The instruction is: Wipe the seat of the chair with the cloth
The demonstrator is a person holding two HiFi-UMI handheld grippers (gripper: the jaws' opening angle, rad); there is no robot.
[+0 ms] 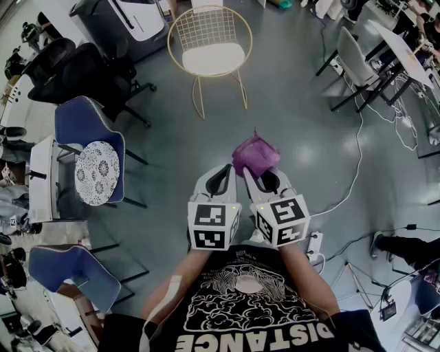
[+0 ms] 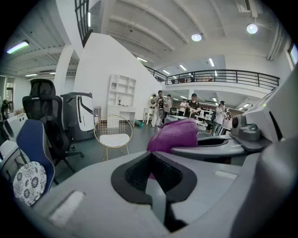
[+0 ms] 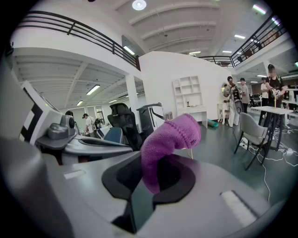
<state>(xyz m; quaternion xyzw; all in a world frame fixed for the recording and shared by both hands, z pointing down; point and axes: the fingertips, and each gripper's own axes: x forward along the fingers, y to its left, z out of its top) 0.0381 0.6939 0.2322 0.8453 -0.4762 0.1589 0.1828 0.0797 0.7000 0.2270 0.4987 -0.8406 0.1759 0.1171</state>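
Head view: the purple cloth (image 1: pixel 256 155), pinched by one edge between the fingers of the right gripper (image 1: pixel 261 175) and bunched beyond their tips, should be carried to the white seat (image 1: pixel 213 58) of the wire chair (image 1: pixel 206 20), well apart at 12 o'clock, and flattened there before strokes are made. At 9 o'clock, just beside, the left gripper (image 1: pixel 221 172) is pressed together on nothing.

A blue chair (image 1: pixel 81 122) with a patterned cushion (image 1: pixel 96 172) stands at nine o'clock, a black office chair (image 1: pixel 79 72) at ten. A grey chair (image 1: pixel 353 53) sits at two.
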